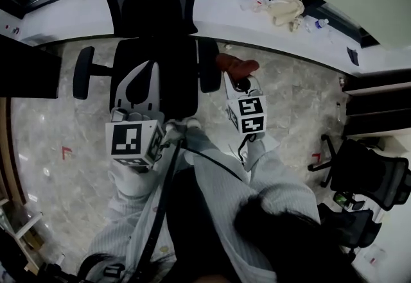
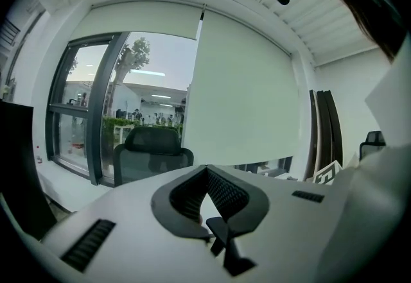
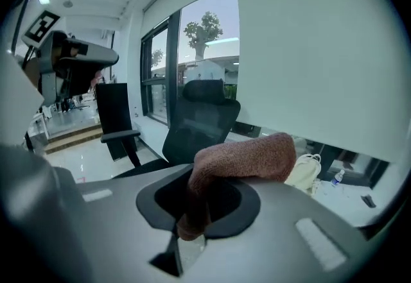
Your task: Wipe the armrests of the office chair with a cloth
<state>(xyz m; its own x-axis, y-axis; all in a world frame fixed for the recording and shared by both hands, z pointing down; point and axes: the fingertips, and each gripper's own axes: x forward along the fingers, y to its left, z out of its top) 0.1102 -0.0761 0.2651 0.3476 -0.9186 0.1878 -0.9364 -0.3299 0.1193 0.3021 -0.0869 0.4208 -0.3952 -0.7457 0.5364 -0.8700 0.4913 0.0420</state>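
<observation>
The black office chair [image 1: 154, 51] stands in front of me, its left armrest [image 1: 82, 72] and right armrest [image 1: 209, 65] both showing. My right gripper [image 1: 240, 81] is shut on a reddish-brown cloth [image 1: 237, 67], held just right of the right armrest. In the right gripper view the cloth [image 3: 247, 158] drapes over the right gripper [image 3: 207, 193], with the chair [image 3: 200, 120] and one armrest [image 3: 119, 136] beyond. My left gripper [image 1: 151, 67] hangs over the seat, shut on nothing. The left gripper [image 2: 205, 174] points at the chair's backrest [image 2: 153, 147].
A white window ledge [image 1: 218, 12] runs behind the chair, bearing a beige bag [image 1: 286, 6] and a bottle [image 1: 319, 22]. A dark desk [image 1: 26, 70] stands at the left. Another black chair [image 1: 372, 176] is at the right. The person's light trousers [image 1: 212, 179] fill the foreground.
</observation>
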